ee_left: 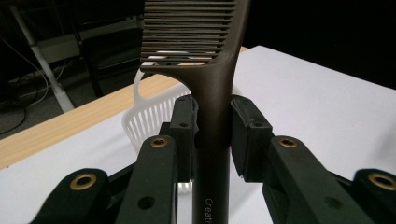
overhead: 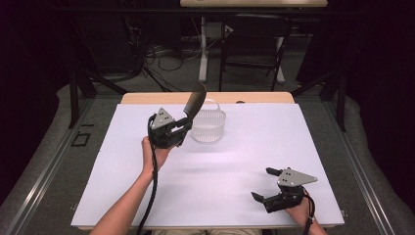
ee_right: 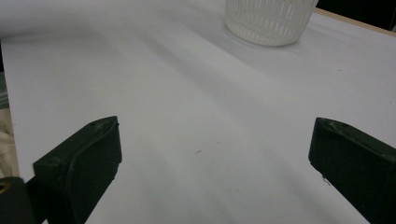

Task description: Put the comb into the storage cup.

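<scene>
My left gripper (overhead: 185, 123) is shut on the handle of a dark brown comb (overhead: 195, 103), held upright beside and just left of a white slatted basket (overhead: 209, 126). In the left gripper view the comb (ee_left: 212, 93) rises between the two jaws, its teeth at the top, with the basket (ee_left: 149, 114) behind it. My right gripper (overhead: 264, 184) rests open near the table's front right, nothing between its jaws. The right gripper view looks across bare white table toward the basket (ee_right: 268, 21) far ahead.
A white sheet (overhead: 235, 161) covers the table, with a wooden edge (overhead: 147, 98) showing at the back. Beyond the table stand a dark chair (overhead: 254, 44), a white table leg (overhead: 203, 49) and floor cables (overhead: 156, 54).
</scene>
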`<state>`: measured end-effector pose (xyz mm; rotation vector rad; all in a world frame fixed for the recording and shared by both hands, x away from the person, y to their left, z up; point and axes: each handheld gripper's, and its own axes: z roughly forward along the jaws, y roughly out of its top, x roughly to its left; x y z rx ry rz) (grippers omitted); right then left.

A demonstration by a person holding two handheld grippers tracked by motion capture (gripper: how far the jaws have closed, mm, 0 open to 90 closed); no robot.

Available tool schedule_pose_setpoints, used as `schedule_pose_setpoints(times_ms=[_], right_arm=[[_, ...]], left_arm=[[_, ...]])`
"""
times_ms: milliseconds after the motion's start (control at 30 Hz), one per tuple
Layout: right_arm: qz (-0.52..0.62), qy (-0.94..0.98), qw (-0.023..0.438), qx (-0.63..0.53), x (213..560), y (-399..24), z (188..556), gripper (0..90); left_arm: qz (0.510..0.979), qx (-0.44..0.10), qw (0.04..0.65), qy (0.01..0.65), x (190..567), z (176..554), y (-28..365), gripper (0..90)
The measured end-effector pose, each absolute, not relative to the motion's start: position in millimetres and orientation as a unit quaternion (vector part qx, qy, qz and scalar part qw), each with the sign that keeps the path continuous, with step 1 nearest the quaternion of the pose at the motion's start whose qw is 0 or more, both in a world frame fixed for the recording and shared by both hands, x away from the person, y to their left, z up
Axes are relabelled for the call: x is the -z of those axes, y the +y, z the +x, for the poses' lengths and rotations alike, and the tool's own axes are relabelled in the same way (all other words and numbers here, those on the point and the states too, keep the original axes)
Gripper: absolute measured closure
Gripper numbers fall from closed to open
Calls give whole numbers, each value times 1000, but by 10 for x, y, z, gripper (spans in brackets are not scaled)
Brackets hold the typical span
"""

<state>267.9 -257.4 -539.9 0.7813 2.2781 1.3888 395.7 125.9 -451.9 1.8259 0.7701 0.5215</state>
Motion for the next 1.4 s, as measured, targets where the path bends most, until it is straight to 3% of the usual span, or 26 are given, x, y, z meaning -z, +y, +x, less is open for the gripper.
schedule_pose_setpoints(times_ms=[1400], right_arm=[[279, 805, 182, -492, 5392, -2591, 2677, 22]], left_arm=[[735, -241, 545, 323, 4247, 4200, 1103, 724]])
